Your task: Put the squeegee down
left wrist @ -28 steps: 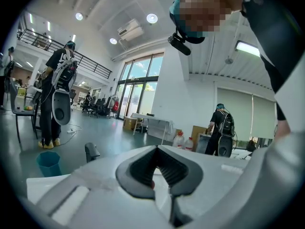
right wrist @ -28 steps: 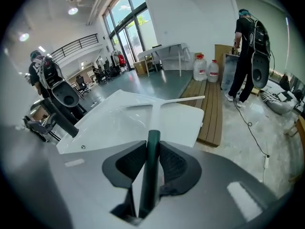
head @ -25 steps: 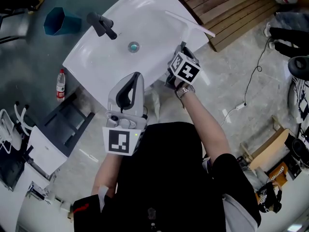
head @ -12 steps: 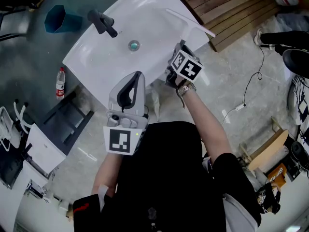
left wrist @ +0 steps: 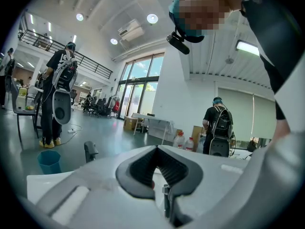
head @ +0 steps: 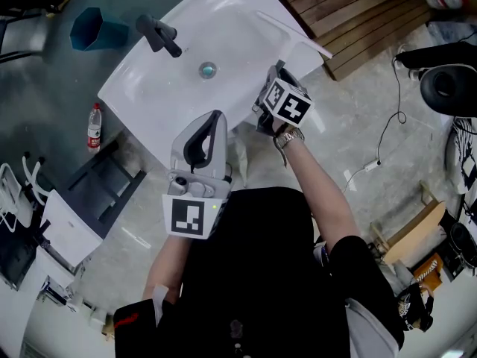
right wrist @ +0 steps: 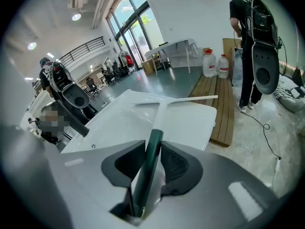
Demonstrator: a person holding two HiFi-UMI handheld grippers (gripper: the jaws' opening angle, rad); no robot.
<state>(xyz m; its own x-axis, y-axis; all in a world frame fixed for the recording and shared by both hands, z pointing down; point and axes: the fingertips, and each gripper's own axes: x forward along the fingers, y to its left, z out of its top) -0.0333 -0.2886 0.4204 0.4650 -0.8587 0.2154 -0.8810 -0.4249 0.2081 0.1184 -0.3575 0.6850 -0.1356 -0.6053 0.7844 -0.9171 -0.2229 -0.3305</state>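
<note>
Releasing step: squeegee (right wrist: 161, 109) blade down on sink (head: 149, 88), two o'clock from drain (head: 208, 70); handle in right gripper (right wrist: 151, 149), pads just opening, seemingly touching. Next: spread wider, back off toward six. Closed, empty: left gripper (left wrist: 157, 149).

Sink (head: 223, 28) middle free, faucet (head: 158, 37), squeegee (head: 294, 36) at edges

Squeegee (right wrist: 158, 114) — handle's near end lost behind the fingers (right wrist: 178, 168) of the right gripper (right wrist: 153, 144); jaws have just been opening, handle between them. Sink (right wrist: 188, 121) — near rim hidden below those fingers. In the head view, the marker cube (head: 286, 104) covers the fingers.
</note>
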